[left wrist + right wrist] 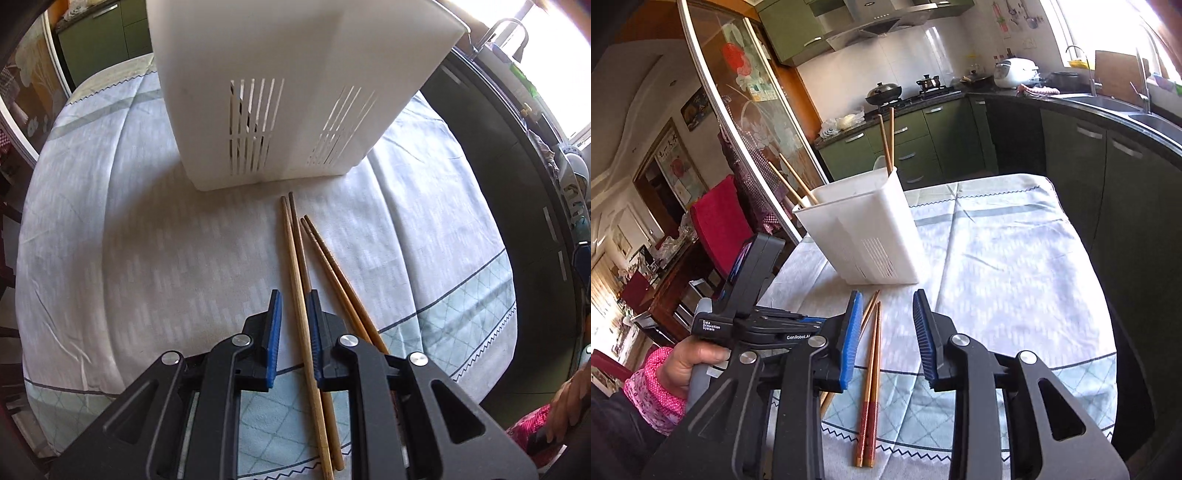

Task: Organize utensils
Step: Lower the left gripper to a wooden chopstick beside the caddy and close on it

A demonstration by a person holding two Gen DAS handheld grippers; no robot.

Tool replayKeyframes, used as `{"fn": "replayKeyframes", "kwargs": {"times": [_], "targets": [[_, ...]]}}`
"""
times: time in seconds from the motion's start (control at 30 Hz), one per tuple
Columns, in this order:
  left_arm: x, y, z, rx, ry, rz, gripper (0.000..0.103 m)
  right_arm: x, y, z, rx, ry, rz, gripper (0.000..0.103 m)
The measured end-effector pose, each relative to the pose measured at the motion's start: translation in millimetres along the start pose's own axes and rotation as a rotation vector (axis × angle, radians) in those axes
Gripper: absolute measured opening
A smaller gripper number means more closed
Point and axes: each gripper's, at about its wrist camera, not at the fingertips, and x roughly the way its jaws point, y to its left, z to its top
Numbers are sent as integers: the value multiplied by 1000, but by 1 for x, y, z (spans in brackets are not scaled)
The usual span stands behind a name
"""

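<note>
Lower your left tool (293, 325), jaws apart, squarely over the plain chopsticks (295, 258), while your right tool (884, 332) waits open.

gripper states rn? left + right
Left gripper: open, jaws straddling the plain chopsticks, not clamped.
Right gripper: open, empty, over the red-handled chopsticks.

I am working in a home kitchen: green cabinets (912, 147) line the walls, a wok (883, 91) sits on the gas stove under a range hood (871, 22), beside a rice cooker (1015, 72) and sink (1108, 101).
</note>
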Motion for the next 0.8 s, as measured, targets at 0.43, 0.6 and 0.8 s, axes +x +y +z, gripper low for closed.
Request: {"fn": "replayKeyframes", "kwargs": {"times": [0.43, 0.6, 0.8], "targets": [[18, -13, 5, 43, 40, 110, 14, 1, -19, -1, 71, 8, 9, 29], [24, -24, 7, 73, 54, 171, 14, -6, -25, -2, 85, -7, 17, 34], [29, -33, 10, 67, 44, 199, 8, -13, -33, -6, 97, -21, 45, 34]]}}
